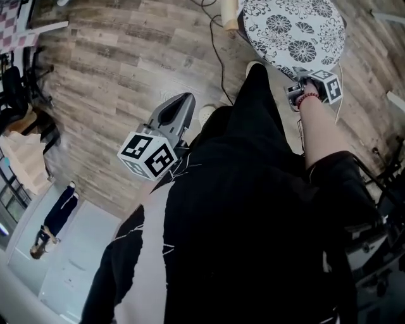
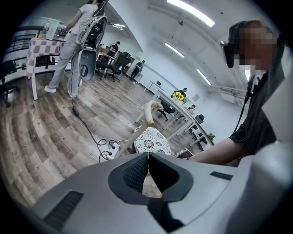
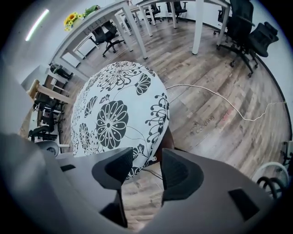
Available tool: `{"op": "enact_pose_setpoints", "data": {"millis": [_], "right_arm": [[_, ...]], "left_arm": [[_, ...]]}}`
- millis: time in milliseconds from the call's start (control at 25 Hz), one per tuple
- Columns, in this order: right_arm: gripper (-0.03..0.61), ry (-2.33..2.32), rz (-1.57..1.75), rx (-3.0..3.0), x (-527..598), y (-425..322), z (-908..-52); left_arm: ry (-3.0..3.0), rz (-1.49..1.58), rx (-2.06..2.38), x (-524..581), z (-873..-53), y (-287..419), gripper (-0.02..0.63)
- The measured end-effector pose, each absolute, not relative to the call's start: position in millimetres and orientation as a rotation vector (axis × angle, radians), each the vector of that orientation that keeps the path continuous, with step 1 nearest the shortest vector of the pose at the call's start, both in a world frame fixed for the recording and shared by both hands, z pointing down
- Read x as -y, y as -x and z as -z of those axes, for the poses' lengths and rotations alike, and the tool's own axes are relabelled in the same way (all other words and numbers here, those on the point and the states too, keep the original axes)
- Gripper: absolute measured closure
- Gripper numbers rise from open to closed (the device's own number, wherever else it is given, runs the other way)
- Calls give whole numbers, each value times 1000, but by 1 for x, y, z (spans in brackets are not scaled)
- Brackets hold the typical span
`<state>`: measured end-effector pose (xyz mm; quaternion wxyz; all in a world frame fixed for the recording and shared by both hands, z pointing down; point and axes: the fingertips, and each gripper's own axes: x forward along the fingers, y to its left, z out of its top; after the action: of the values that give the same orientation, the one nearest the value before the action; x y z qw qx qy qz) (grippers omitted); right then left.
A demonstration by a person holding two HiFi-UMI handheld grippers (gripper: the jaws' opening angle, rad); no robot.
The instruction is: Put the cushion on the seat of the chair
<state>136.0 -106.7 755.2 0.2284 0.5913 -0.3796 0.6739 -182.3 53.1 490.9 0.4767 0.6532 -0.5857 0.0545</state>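
The round white cushion (image 1: 294, 28) with black flower print lies on the chair, whose wooden backrest (image 1: 229, 12) shows at the top of the head view. My right gripper (image 1: 297, 85) points down at the cushion's near edge. In the right gripper view the jaws (image 3: 147, 157) stand open, the cushion (image 3: 116, 109) rim just beyond them, the dark seat (image 3: 168, 137) under it, and the pads press on nothing. My left gripper (image 1: 188, 98) hangs over the floor, apart from the chair. Its jaws (image 2: 147, 155) are shut and empty, with the cushion (image 2: 151, 141) and backrest (image 2: 149, 112) beyond.
A black cable (image 1: 218, 57) runs over the wood floor to a power strip (image 2: 110, 154). A white cable (image 3: 219, 98) lies right of the chair. Desks and office chairs (image 3: 247, 32) stand behind. A person (image 2: 75, 41) stands by a checkered table (image 2: 43, 45).
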Motion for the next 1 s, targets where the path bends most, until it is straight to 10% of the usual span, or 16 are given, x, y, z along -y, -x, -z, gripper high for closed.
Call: {"op": "enact_pose_setpoints", "data": {"millis": [560,1000], "right_arm": [[469,-1751,-1927,1230,99,-119,-692],[563,-1789,-1858,2255,93,-91,-429]], "left_arm": [[-1725,-66,1445,-82,-467,200,598],[-1936,140,1538,-99,-367,235,598]]}}
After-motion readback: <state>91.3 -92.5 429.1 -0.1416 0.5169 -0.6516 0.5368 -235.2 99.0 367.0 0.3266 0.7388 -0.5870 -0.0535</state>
